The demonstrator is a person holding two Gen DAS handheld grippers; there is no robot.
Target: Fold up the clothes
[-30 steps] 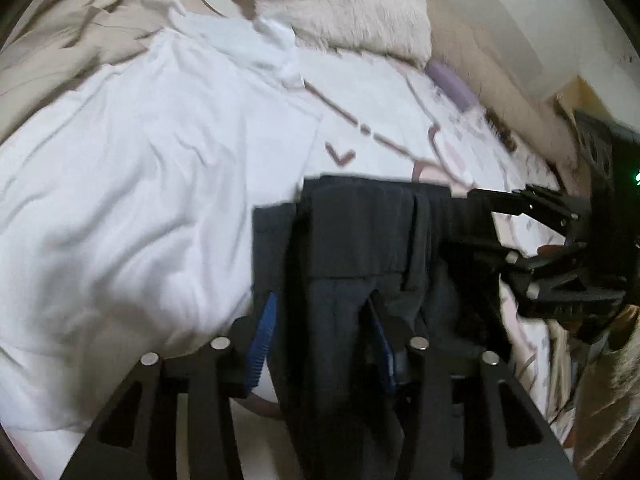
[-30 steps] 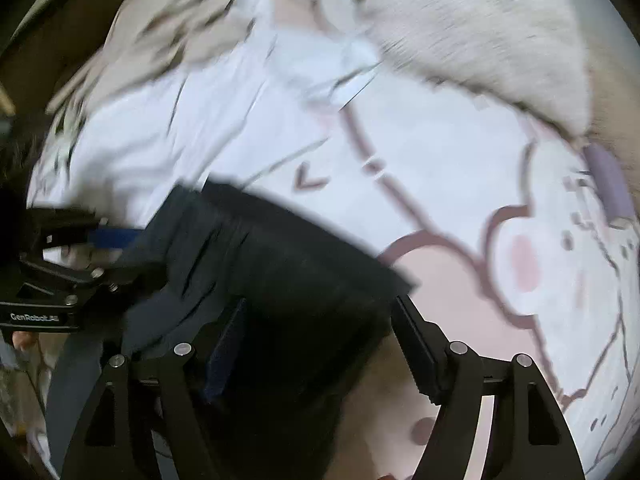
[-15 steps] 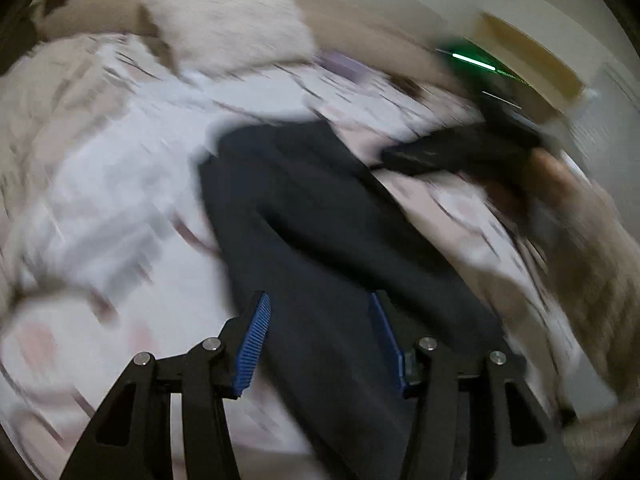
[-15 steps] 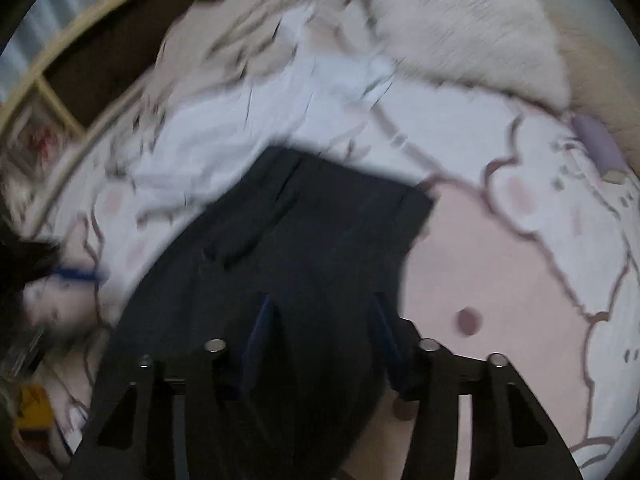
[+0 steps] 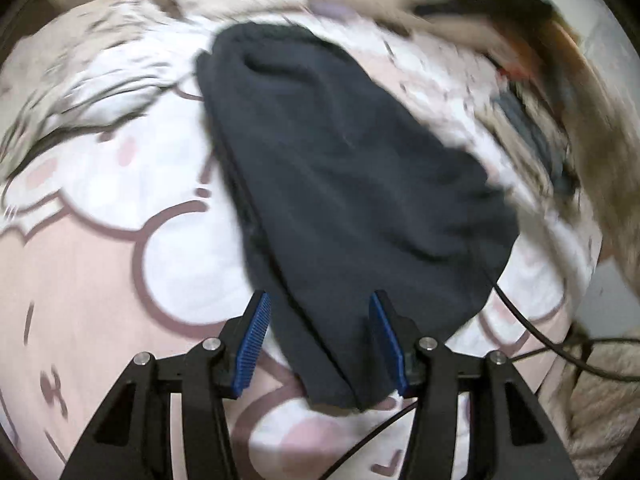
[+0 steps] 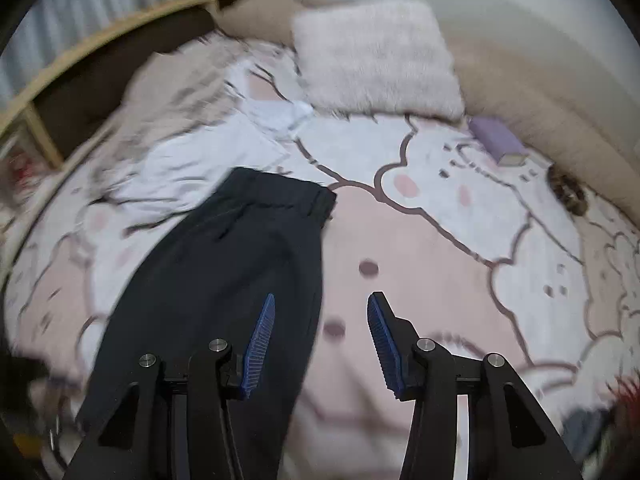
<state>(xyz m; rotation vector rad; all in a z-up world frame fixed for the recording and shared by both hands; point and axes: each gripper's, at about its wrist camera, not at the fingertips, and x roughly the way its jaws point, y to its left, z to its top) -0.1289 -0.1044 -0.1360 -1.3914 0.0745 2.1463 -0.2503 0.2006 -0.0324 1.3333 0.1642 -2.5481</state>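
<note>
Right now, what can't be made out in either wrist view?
- Left wrist view: clutter at the right edge, smeared by motion blur.
- Left wrist view: dark trousers, near end hidden behind the left gripper.
- Right wrist view: trousers' lower end, cut off by the frame and right gripper.

So the bed (image 6: 420,248) has a pink cartoon-bear sheet. Lying on it: dark trousers (image 6: 224,272) spread flat, a crumpled white shirt (image 6: 192,164) beside them, a fluffy pillow (image 6: 376,60), a purple book (image 6: 498,142).
</note>
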